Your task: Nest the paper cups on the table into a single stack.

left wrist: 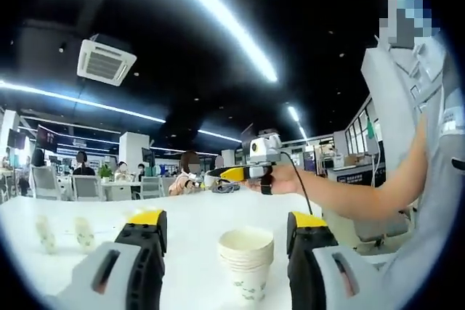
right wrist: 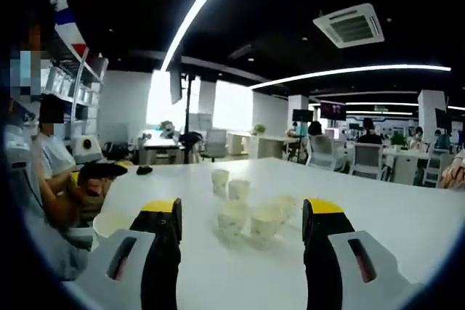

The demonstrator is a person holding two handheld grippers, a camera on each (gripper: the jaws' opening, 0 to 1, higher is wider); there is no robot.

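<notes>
Likely an open-plan office: desks [right wrist: 407,161], chairs [left wrist: 87,186].

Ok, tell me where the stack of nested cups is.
In the left gripper view, the stack of nested paper cups stands upright on the white table, between the left gripper and its open jaws, nearer the right jaw.

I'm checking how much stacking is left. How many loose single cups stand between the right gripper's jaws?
5: two farther back, three nearer. The near ones are blurred and overlap, so another may be hidden.
</notes>
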